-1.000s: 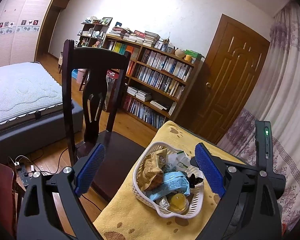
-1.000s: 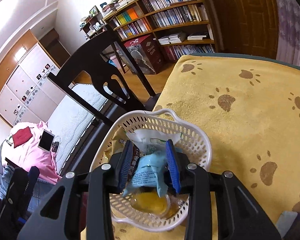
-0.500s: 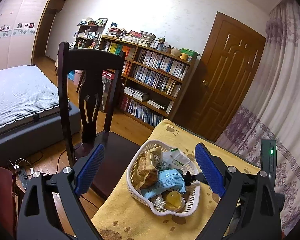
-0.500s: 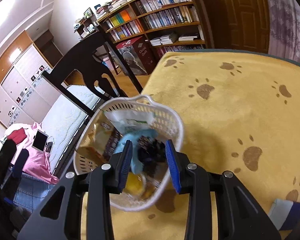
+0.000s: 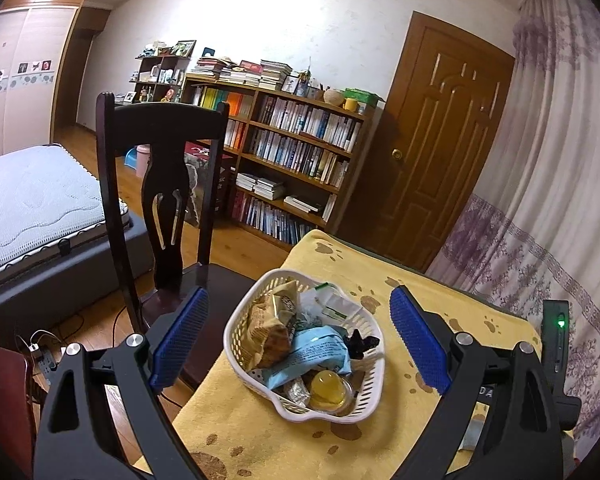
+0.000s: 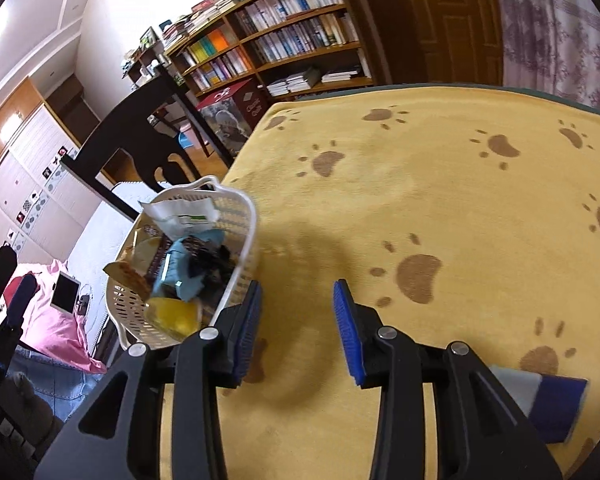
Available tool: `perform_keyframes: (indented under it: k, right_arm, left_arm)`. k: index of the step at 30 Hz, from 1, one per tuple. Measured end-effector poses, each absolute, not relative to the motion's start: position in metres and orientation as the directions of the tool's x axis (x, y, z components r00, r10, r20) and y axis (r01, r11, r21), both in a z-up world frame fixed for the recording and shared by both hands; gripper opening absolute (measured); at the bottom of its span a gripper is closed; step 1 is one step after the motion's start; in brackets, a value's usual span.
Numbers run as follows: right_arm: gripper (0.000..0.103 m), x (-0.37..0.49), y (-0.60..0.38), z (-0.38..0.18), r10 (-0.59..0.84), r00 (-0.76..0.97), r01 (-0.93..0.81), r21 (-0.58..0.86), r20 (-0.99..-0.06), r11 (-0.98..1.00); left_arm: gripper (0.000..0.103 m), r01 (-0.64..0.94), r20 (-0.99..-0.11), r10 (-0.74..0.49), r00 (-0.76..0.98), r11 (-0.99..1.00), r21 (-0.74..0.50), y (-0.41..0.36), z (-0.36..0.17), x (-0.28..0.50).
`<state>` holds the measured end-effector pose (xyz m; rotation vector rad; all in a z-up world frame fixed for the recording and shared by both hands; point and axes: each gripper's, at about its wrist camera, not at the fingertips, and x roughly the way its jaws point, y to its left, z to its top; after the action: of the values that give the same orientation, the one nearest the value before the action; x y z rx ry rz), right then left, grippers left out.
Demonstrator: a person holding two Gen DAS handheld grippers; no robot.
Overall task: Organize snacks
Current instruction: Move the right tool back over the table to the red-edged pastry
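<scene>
A white plastic basket (image 5: 236,322) stands near the left edge of the yellow paw-print cloth (image 5: 412,292). In it lie a brown packet (image 5: 268,328), a light blue packet (image 5: 318,354), a white packet (image 5: 334,306) and a yellow jelly cup (image 5: 327,390). My left gripper (image 5: 299,340) hangs open in front of the basket, its fingers framing it from a distance. In the right wrist view the basket (image 6: 242,248) sits at the left. My right gripper (image 6: 299,330) is open and empty over bare cloth (image 6: 440,200), just right of the basket.
A dark wooden chair (image 5: 160,184) stands against the table's left side, close to the basket. A grey and blue object (image 6: 548,398) lies on the cloth at the near right. Behind are a bookshelf (image 5: 296,156), a door and a bed (image 5: 28,200).
My right gripper held the light blue packet over the basket, let it drop in, then swung right onto bare cloth. The left gripper pulled back a little, still open.
</scene>
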<state>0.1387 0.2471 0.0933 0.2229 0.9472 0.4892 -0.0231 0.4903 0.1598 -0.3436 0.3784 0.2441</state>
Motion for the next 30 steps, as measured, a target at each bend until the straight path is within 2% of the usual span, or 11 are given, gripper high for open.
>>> perform_keyframes:
  k: [3,12,23,25,27,30]
  right_arm:
    - [0.042,0.137,0.232,0.092,0.476,0.495,-0.291,0.377,-0.727,0.879]
    - [0.043,0.128,0.170,0.092,0.383,0.551,-0.251,0.291,-0.741,0.923]
    - [0.043,0.118,0.066,0.086,0.283,0.616,-0.095,0.287,-0.736,0.953]
    - [0.047,0.117,0.049,0.084,0.265,0.624,-0.063,0.291,-0.735,0.955]
    - [0.060,0.114,0.029,0.083,0.233,0.643,-0.019,0.289,-0.730,0.957]
    - [0.065,0.114,0.001,0.082,0.179,0.669,0.048,0.282,-0.721,0.958]
  left_arm:
    - [0.093,-0.284,-0.402,0.161,0.901,0.920,-0.269,0.485,0.160,-0.023]
    - [0.095,-0.235,-0.407,0.130,0.904,0.947,-0.221,0.455,0.160,-0.019]
    - [0.097,-0.163,-0.422,0.086,0.902,0.975,-0.149,0.414,0.155,-0.012]
    - [0.098,-0.147,-0.424,0.077,0.902,0.980,-0.134,0.406,0.154,-0.012]
    - [0.098,-0.137,-0.428,0.071,0.901,0.983,-0.125,0.401,0.153,-0.011]
    - [0.098,-0.122,-0.435,0.061,0.898,0.986,-0.112,0.394,0.151,-0.009]
